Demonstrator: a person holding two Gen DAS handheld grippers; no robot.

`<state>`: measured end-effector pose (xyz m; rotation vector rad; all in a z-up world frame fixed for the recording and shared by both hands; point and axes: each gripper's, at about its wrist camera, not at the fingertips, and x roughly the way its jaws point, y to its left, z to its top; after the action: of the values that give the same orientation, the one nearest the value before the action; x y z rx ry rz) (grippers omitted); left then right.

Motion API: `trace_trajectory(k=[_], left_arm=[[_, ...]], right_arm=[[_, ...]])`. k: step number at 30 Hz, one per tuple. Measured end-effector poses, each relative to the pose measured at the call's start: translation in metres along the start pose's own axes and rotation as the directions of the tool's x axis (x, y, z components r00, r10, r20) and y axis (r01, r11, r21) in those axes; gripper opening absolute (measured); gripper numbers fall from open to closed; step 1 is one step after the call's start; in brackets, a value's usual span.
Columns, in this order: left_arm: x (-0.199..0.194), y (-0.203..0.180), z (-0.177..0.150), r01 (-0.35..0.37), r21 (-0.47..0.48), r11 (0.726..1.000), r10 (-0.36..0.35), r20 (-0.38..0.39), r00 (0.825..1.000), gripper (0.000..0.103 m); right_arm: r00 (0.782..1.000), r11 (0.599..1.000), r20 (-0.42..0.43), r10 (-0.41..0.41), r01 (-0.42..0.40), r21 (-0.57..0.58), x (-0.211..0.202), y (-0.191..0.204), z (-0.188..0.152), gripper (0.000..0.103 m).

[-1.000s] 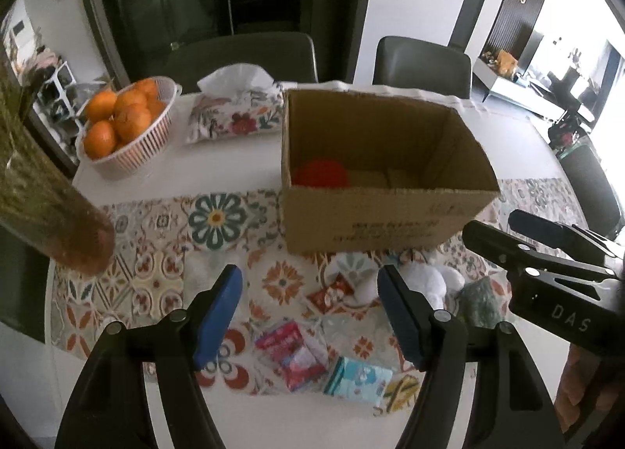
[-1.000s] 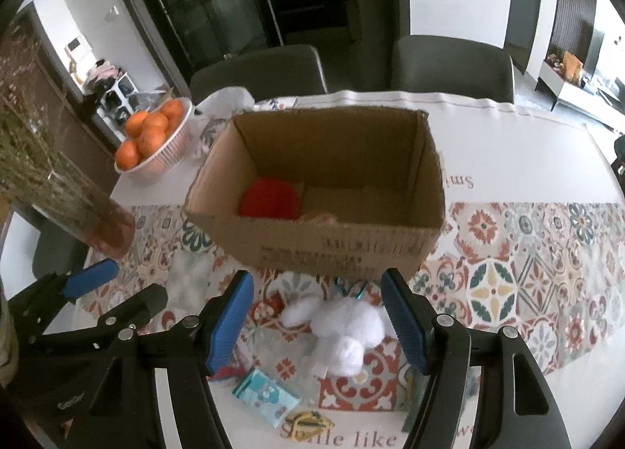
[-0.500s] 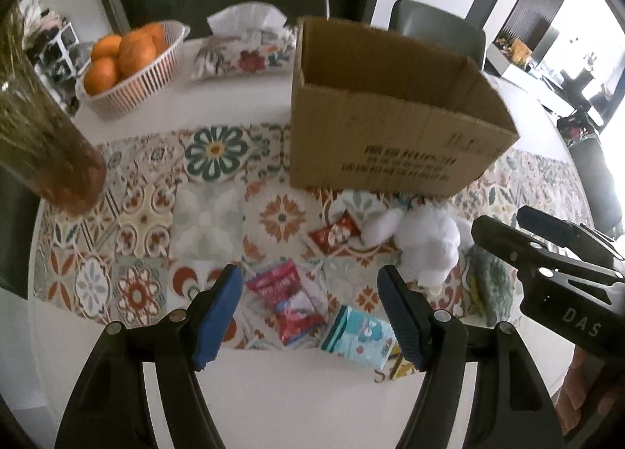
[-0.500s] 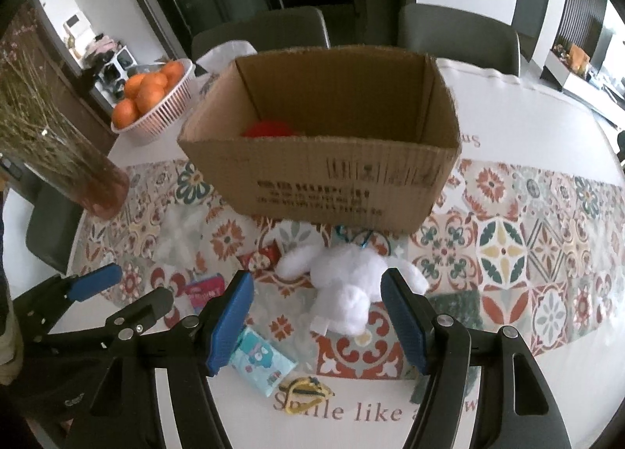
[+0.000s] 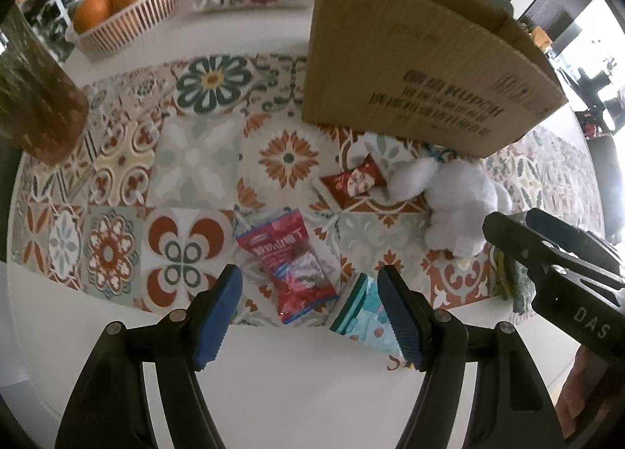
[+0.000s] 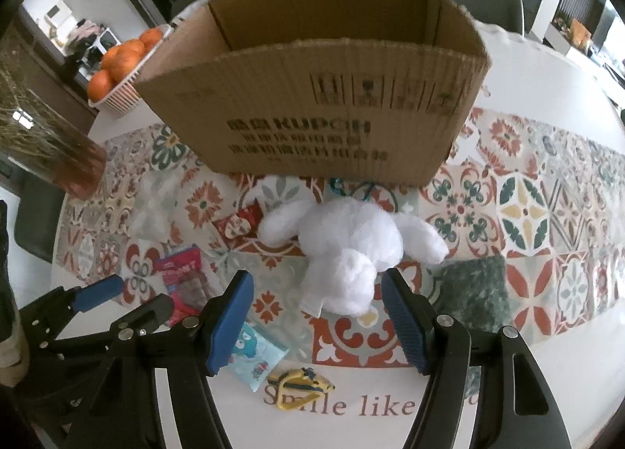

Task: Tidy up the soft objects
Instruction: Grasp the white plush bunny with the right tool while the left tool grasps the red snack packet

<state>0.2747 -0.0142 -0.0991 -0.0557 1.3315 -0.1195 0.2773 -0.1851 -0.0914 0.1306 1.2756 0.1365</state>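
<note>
Both pairs of fingers stand apart, holding nothing: left gripper [image 5: 310,312] has the red snack packet [image 5: 291,267] between its fingers; right gripper [image 6: 316,320] has the white plush toy [image 6: 347,250] between its fingertips, cardboard box [image 6: 312,97] beyond.

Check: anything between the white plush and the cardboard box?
Only a small teal ring on the patterned mat, between the plush and the box; seen in the right wrist view.

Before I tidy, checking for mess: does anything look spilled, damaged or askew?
Nothing spilled or damaged. The plush, snack packets and a green cloth just lie scattered in front of the box.
</note>
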Motion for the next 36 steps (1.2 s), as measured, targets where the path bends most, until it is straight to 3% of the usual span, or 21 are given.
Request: trace_trajectory(k=[14,26,34,36], left_arm=[[0.042,0.003,0.002,0.000,-0.105,0.994,-0.006,-0.064,0.998,0.070],[0.076,0.006,0.003,-0.054,-0.199,0.979,0.034,-0.104,0.994,0.064],[0.091,0.011,0.004,-0.052,-0.243,0.969,0.027,-0.104,0.994,0.048],[0.093,0.013,0.003,-0.060,-0.242,0.968,0.038,-0.096,0.995,0.043]], right_arm=[[0.999,0.996,-0.036,0.020,-0.017,0.085,0.033,-0.017,-0.002,0.069],[0.997,0.990,-0.062,0.042,-0.033,0.139,0.058,-0.020,-0.002,0.069],[0.997,0.986,-0.061,0.045,-0.035,0.164,0.073,-0.018,-0.002,0.069],[0.998,0.986,-0.053,0.037,-0.028,0.162,0.074,-0.018,-0.002,0.064]])
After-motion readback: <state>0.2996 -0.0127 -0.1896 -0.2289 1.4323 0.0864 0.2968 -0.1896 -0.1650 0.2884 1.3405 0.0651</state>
